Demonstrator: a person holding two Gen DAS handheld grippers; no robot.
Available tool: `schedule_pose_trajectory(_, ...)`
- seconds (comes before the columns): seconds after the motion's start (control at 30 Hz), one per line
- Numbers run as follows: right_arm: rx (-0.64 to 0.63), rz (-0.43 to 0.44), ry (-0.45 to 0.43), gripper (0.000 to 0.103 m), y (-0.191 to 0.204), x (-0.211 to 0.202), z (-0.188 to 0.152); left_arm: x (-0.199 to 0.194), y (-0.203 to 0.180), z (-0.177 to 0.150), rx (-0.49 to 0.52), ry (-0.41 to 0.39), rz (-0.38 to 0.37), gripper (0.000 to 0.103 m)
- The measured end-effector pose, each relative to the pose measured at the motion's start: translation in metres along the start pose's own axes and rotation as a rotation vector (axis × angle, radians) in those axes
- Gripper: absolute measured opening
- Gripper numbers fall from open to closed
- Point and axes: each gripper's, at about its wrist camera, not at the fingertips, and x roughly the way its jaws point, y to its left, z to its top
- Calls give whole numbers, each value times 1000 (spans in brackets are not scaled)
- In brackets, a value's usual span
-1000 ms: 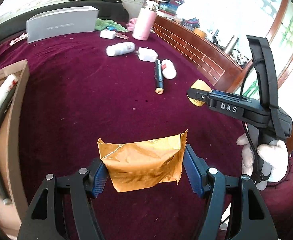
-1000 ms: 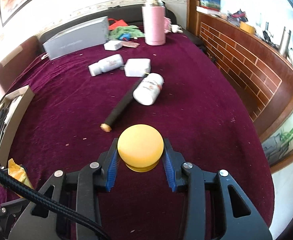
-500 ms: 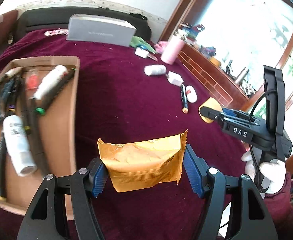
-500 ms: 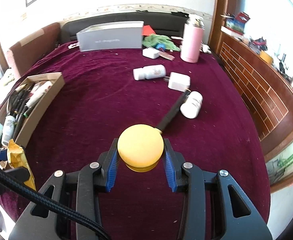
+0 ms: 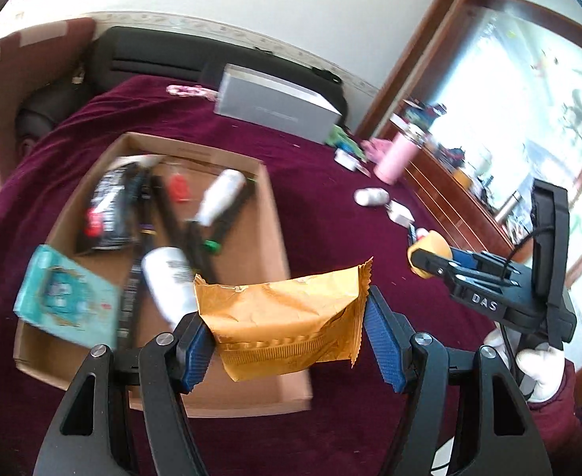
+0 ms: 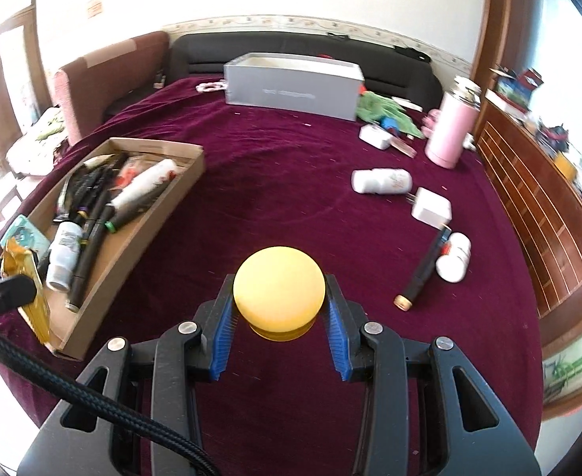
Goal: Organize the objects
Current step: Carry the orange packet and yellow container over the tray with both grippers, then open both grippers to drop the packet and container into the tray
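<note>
My left gripper [image 5: 287, 337] is shut on an orange foil packet [image 5: 287, 321] and holds it above the near right corner of a cardboard box [image 5: 267, 206] that holds bottles, pens and packets. My right gripper [image 6: 279, 329] is shut on a round yellow container [image 6: 279, 289], held above the maroon cloth. The right gripper also shows in the left wrist view [image 5: 422, 258], to the right of the box. The packet and the left gripper show in the right wrist view [image 6: 25, 285] at the box's [image 6: 152, 214] near end.
On the maroon cloth lie two white bottles [image 6: 382, 180] [image 6: 455, 258], a white charger [image 6: 430, 208], a black pen [image 6: 422, 273], a pink flask [image 6: 451, 133], a grey box [image 6: 291, 87] and green cloth [image 6: 386, 111]. A wooden sideboard [image 6: 549, 206] runs along the right.
Both grippers have swung left with their loads. The cardboard box has come under the left gripper's packet, and the loose items now lie farther right.
</note>
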Motion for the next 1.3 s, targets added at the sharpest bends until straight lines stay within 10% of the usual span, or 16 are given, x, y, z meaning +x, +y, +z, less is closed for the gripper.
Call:
schedule_pose_trajectory(0.57,-103,222,51,39,100,40,39,-1,64,-3,-41,47,113,63)
schedule_pose_trajectory(1.3,-174,206,218,39,146,115,45,42,41,-19,108,200,172,63)
